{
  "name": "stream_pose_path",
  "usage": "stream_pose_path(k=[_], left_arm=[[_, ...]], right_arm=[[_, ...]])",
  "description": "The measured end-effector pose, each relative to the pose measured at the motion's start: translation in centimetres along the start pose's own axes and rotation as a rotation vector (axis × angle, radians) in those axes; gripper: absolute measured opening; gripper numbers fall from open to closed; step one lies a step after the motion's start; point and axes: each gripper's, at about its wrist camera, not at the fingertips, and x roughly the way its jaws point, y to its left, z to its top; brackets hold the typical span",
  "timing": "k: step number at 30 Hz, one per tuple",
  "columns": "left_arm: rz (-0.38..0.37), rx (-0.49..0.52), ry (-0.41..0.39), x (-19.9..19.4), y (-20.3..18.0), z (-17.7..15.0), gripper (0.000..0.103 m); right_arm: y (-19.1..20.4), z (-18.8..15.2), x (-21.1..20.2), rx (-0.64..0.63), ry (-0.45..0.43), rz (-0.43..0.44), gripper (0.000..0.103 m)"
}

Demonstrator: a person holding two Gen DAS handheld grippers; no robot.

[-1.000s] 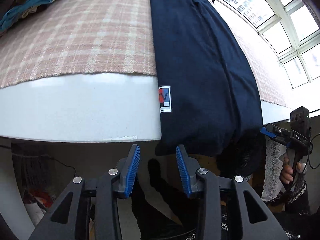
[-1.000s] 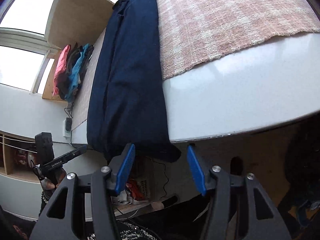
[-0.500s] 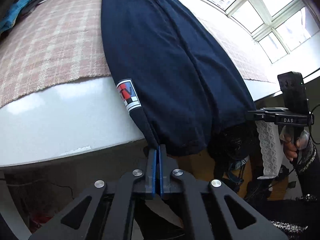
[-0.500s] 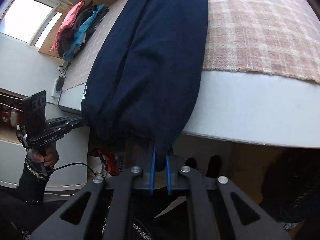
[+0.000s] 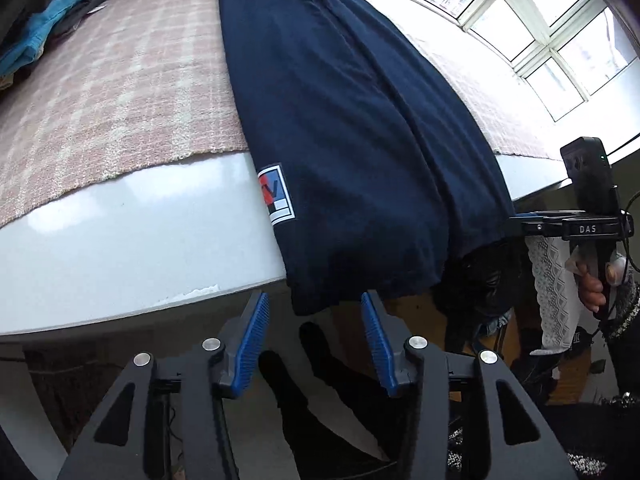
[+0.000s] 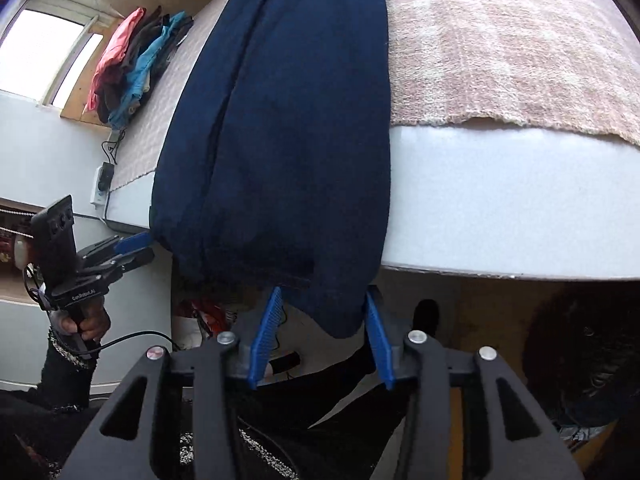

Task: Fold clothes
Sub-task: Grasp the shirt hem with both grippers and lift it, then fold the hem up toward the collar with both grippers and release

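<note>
Two tools, both with jaws apart: left tool (image 5: 314, 340) sits below the hanging hem of the navy garment (image 5: 352, 120) at 6 o'clock, blue pads (image 5: 252, 344) either side of the hem corner without gripping; right tool (image 6: 320, 332) likewise brackets the opposite hem corner, pads (image 6: 266, 328) spread, cloth hanging between them. One navy garment, laid lengthwise from 12 to 6 o'clock over the pink checked cover (image 5: 120, 80) on the white surface (image 5: 140, 232), hem overhanging the edge, logo patch (image 5: 276, 194) on its left side. One pile of clothes (image 6: 136, 60) at 10 o'clock in the right wrist view.
</note>
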Motion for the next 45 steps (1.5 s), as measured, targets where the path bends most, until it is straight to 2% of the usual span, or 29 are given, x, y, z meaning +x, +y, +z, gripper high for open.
stream_pose_path(k=[1, 2, 3, 4, 5, 6, 8, 10, 12, 15, 18, 20, 22, 23, 24, 25, 26, 27, 29, 32, 35, 39, 41, 45], left_arm=[[-0.012, 0.000, 0.009, 0.3, -0.1, 0.2, 0.045], [-0.024, 0.007, 0.022, 0.6, -0.2, 0.4, 0.040], [-0.024, 0.018, 0.037, 0.9, -0.4, 0.6, 0.031], [-0.023, 0.028, 0.057, 1.3, -0.6, 0.7, 0.010], [-0.032, 0.034, 0.074, 1.5, -0.7, 0.7, 0.002], [-0.060, 0.038, 0.079, 1.4, -0.7, 0.8, 0.002], [-0.119, 0.049, 0.058, 0.1, -0.9, 1.1, 0.002], [-0.176, 0.037, 0.031, -1.4, -0.8, 2.1, 0.002], [-0.209, 0.016, -0.005, -2.7, -0.1, 3.9, 0.002], [-0.240, -0.006, -0.065, -4.6, 1.0, 7.6, 0.002], [-0.218, 0.001, -0.128, -5.8, 2.0, 12.3, 0.002], [-0.146, 0.001, -0.144, -5.2, 3.0, 15.8, 0.002], [-0.053, 0.000, -0.150, -4.1, 4.1, 19.4, 0.002], [-0.006, -0.001, -0.152, -3.5, 4.6, 21.2, 0.005], [0.040, -0.001, -0.155, -3.0, 5.2, 23.0, 0.009], [0.083, -0.007, -0.146, -2.2, 5.8, 24.4, 0.019], [0.121, -0.019, -0.119, -1.2, 6.5, 25.2, 0.019], [0.150, -0.029, -0.108, -0.7, 7.1, 25.5, 0.019], [0.176, -0.037, -0.123, -0.9, 7.7, 24.9, 0.024], [0.165, 0.000, -0.120, -1.2, 7.2, 23.3, 0.031], [0.153, 0.038, -0.117, -1.5, 6.7, 21.7, 0.031], [0.246, 0.131, -0.085, 0.5, 5.6, 21.4, 0.031], [0.240, 0.185, -0.087, 1.6, 4.9, 21.8, 0.031], [0.220, 0.283, -0.047, 3.3, 4.1, 22.0, 0.031]], right_arm=[[0.1, -0.1, 0.3, -0.003, 0.007, -0.001, 0.042], [0.2, -0.1, 0.6, -0.010, 0.014, -0.007, 0.041], [0.5, -0.2, 0.8, -0.018, 0.023, 0.001, 0.038], [0.9, -0.3, 1.0, -0.027, 0.033, 0.011, 0.032], [1.1, -0.5, 1.0, -0.036, 0.043, 0.022, 0.013], [1.4, -0.6, 0.8, -0.038, 0.039, 0.034, 0.010], [1.9, -0.6, 0.1, -0.041, 0.028, 0.057, 0.009], [2.2, -0.6, -1.2, -0.015, -0.025, 0.164, 0.009], [2.1, 0.2, -2.9, 0.011, -0.094, 0.235, 0.009], [1.9, 3.0, -4.4, 0.031, -0.158, 0.295, 0.009], [1.2, 7.2, -4.5, 0.043, -0.199, 0.323, 0.009], [0.6, 10.9, -4.2, 0.039, -0.218, 0.322, 0.009], [-0.5, 15.5, -2.5, 0.043, -0.231, 0.317, 0.010], [-1.3, 16.8, -2.1, 0.049, -0.220, 0.295, 0.014], [-2.0, 17.9, -1.9, 0.057, -0.206, 0.272, 0.028], [-2.8, 18.9, -1.6, 0.064, -0.193, 0.249, 0.037], [-3.5, 20.0, -1.4, 0.071, -0.179, 0.226, 0.041], [-4.3, 21.1, -1.1, 0.079, -0.166, 0.202, 0.041], [-5.8, 23.3, -0.6, 0.093, -0.139, 0.156, 0.042], [-5.0, 22.4, -1.5, -0.030, -0.180, 0.086, 0.042], [-4.0, 20.9, -0.4, -0.145, -0.180, 0.022, 0.042], [-3.2, 20.9, 3.2, -0.229, -0.154, -0.084, 0.042], [-3.1, 20.7, 4.0, -0.253, -0.156, -0.110, 0.042], [-3.1, 20.4, 4.4, -0.256, -0.161, -0.099, 0.042]])
